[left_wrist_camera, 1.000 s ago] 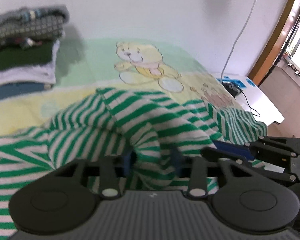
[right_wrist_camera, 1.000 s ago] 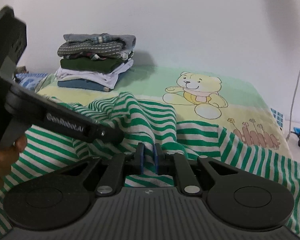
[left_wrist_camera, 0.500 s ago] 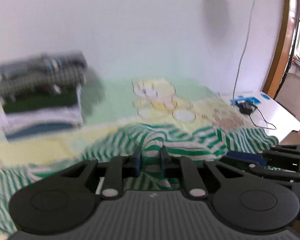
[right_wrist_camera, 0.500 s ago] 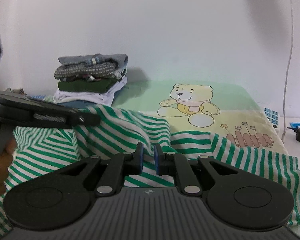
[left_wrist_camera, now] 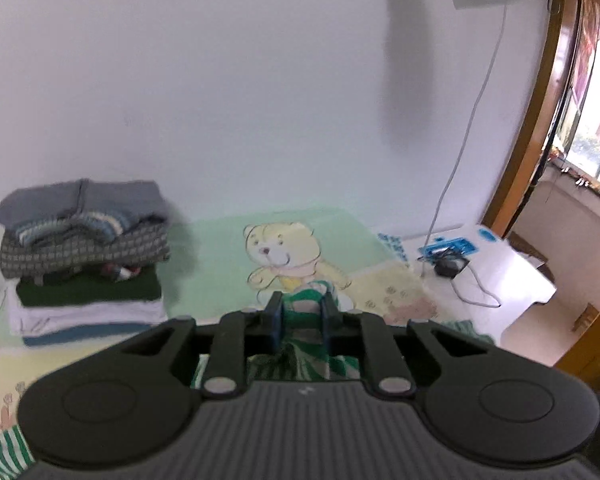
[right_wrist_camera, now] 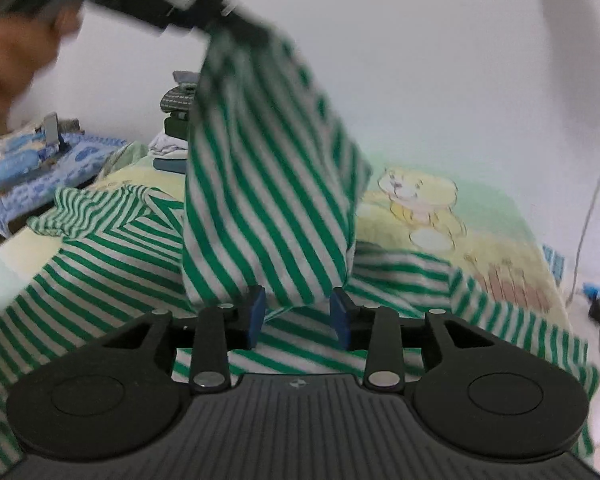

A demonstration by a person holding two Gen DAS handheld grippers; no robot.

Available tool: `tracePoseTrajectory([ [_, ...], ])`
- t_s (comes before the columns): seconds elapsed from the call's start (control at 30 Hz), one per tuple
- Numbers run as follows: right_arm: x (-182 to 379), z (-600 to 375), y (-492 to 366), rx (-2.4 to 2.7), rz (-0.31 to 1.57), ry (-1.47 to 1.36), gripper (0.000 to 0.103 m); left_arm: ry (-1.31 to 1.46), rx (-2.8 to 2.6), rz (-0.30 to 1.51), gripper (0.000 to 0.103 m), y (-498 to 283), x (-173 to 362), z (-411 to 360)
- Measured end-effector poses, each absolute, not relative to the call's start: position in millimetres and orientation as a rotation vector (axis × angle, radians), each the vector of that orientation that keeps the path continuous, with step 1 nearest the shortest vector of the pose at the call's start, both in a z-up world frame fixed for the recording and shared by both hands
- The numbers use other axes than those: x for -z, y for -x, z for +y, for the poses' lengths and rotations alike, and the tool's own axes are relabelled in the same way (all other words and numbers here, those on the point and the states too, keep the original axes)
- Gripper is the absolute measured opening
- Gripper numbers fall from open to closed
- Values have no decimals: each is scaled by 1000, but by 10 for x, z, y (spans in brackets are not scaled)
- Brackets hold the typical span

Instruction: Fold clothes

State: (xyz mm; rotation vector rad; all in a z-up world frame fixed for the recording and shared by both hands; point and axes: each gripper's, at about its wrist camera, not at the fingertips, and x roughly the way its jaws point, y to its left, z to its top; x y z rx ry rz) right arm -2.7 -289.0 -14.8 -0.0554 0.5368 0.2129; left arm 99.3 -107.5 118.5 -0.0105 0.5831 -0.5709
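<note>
Left gripper jaws pinch the green-and-white striped cotton garment lifted above the bear-print bedsheet; right gripper jaws, spread, should clamp the hanging hem squarely.

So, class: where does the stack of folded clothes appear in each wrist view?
Left wrist: stack of folded clothes at left, on the bed against the wall.
Right wrist: stack upper left of centre, partly hidden by the lifted striped garment.
Shared landmark: bear print.
</note>
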Motion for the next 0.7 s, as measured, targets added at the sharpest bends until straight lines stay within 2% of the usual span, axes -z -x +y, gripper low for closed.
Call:
tracePoseTrajectory([
  [0.1,60,-2895,-27,-174,496,32,35,-40,573,558,17,-967,-1321,-1130],
  [0.13,30,-2896,-45,-162,482,24,15,-57,574,558,19,-963,-1338,-1148],
  [0.17,1,-2898,-63,-149,468,16,2,-74,574,558,22,-960,-1355,-1166],
  [0.43,-272,-3064,-73,12,365,0,1,-109,505,488,23,-964,-1517,-998],
  [0.57,-309,-3178,22,85,371,-11,1,-103,512,509,23,-956,-1409,-923],
  [0.63,-245,-3185,58,116,411,-6,1,-75,527,565,32,-985,-1277,-863],
  [0.7,-149,-3165,113,137,460,10,1,-73,520,622,34,-1003,-1066,-837],
])
